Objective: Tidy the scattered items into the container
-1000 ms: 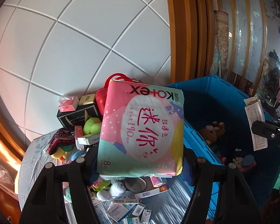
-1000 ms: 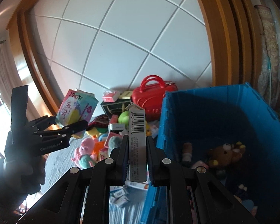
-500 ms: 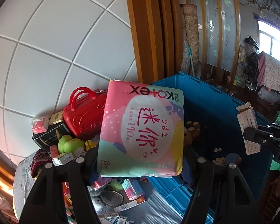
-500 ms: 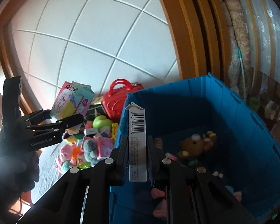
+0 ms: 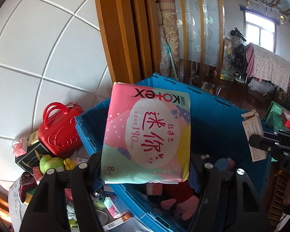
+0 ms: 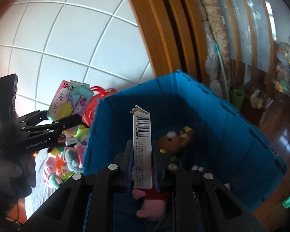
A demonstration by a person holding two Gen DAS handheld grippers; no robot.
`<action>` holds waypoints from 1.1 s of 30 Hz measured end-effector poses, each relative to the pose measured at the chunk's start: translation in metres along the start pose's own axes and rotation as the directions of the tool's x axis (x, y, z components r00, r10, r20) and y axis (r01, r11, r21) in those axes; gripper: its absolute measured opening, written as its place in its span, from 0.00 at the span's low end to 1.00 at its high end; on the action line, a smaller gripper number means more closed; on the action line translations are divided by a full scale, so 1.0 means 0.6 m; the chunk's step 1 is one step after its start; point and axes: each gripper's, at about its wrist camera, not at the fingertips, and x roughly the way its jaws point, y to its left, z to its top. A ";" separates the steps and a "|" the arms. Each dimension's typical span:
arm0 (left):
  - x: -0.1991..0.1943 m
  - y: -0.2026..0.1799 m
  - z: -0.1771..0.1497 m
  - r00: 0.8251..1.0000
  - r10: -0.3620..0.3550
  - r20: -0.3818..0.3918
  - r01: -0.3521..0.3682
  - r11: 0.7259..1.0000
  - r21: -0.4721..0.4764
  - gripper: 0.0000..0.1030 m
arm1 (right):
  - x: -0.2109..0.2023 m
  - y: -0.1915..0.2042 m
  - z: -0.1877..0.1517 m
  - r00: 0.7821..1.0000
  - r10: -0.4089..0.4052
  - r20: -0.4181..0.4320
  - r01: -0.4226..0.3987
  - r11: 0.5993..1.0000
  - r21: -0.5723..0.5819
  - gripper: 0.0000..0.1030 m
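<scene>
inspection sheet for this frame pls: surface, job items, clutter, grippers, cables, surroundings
Surface: patterned table top, crowded.
Job's things: blue crate holding a brown teddy; pink pad pack; slim white carton.
Clutter: red case, green plush, small boxes beside the crate.
Grippers: left gripper jaws clamp the pack; right gripper jaws shut on the carton, over the crate.
Cables: nothing seen.
Surroundings: white tiled wall, wooden frame, window.

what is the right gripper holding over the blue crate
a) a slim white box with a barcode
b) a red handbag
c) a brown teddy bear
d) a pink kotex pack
a: the right gripper is clamped on the slim white box with a barcode, above the blue crate; the teddy bear lies inside the crate.
</scene>
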 end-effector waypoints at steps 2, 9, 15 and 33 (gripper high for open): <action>0.008 -0.009 0.005 1.000 -0.016 -0.002 0.016 1.000 0.009 0.66 | -0.004 -0.010 -0.001 1.000 -0.017 0.002 0.017 1.000 0.012 0.17; 0.027 -0.036 0.019 0.998 -0.056 -0.005 0.056 0.998 0.036 0.65 | -0.014 -0.036 -0.004 0.998 -0.061 0.006 0.061 0.997 0.040 0.17; 0.031 -0.042 0.026 0.997 -0.083 0.002 0.083 0.996 0.038 0.66 | -0.013 -0.045 -0.002 0.996 -0.085 0.006 0.084 0.995 0.053 0.17; -0.019 0.094 -0.031 1.000 0.011 0.013 -0.008 0.975 -0.221 1.00 | 0.020 0.023 0.013 0.998 -0.054 0.022 0.055 0.998 -0.023 1.00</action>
